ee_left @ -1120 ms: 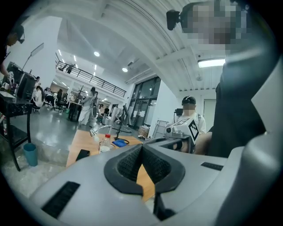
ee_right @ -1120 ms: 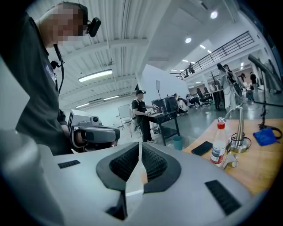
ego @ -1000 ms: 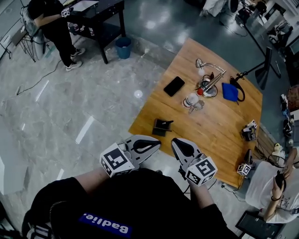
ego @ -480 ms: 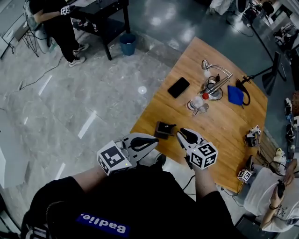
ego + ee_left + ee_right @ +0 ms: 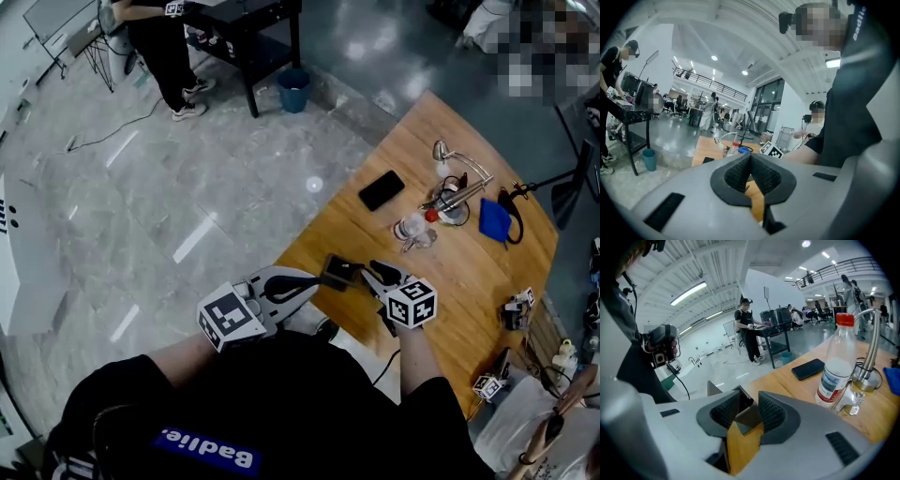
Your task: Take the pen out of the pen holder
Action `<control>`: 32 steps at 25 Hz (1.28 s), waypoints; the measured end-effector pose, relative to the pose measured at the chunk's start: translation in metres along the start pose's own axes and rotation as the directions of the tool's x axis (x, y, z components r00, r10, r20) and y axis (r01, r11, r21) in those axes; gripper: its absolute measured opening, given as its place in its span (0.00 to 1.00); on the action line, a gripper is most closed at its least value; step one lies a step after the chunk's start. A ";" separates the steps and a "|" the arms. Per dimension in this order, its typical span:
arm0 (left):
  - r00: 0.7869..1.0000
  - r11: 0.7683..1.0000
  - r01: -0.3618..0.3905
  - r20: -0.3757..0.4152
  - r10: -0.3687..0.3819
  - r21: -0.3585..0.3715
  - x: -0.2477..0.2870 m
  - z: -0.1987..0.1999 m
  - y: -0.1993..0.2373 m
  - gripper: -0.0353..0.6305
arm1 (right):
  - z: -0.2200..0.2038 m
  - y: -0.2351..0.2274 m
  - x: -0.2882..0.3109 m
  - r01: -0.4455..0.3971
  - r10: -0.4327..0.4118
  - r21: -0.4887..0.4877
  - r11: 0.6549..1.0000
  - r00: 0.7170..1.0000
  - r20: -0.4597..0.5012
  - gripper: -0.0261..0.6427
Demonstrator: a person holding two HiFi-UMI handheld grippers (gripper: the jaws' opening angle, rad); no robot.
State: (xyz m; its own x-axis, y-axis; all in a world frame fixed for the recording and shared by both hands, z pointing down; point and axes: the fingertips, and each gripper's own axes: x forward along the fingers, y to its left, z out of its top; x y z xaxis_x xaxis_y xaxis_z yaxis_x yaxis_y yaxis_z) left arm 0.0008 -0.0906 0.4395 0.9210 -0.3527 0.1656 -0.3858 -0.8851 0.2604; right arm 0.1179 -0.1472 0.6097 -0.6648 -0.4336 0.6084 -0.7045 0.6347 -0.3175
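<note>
A small dark pen holder stands near the front corner of the wooden table; a black pen pokes from it, hard to make out. My right gripper is just right of the holder, and its jaws are opening. In the right gripper view the holder shows in the gap of my right gripper, untouched by the pads. My left gripper hovers off the table's edge, left of the holder. Its pads meet, and the left gripper is shut on nothing.
Further back on the table are a black phone, a water bottle, a desk lamp and a blue cloth. Two spare marker-cube grippers lie at the right. A person stands at a black table across the floor.
Both grippers have moved forward toward the table corner. The right one has come down beside the pen holder and its jaws have spread; the left one moved a little.
</note>
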 end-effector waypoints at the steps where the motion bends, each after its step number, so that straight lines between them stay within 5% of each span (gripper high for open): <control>1: 1.000 1.000 -0.009 -0.001 0.009 -0.003 0.001 -0.001 0.001 0.05 | -0.002 -0.001 0.004 -0.014 0.014 -0.005 1.000 1.000 -0.014 0.20; 17: 0.998 0.998 -0.055 -0.016 0.055 -0.025 0.011 -0.004 0.004 0.05 | -0.012 -0.006 0.021 -0.064 0.060 -0.064 0.996 0.996 -0.069 0.11; 32: 1.000 1.000 0.006 0.005 -0.006 -0.001 0.013 0.006 0.000 0.05 | 0.047 0.021 -0.038 0.004 0.005 -0.098 0.995 0.995 0.097 0.11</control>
State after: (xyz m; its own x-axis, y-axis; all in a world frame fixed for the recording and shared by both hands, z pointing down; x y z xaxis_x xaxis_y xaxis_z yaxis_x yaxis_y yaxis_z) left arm 0.0131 -0.0975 0.4361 0.9234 -0.3490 0.1597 -0.3806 -0.8867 0.2625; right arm 0.1168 -0.1471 0.5457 -0.6895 -0.4900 0.5334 -0.6794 0.6927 -0.2419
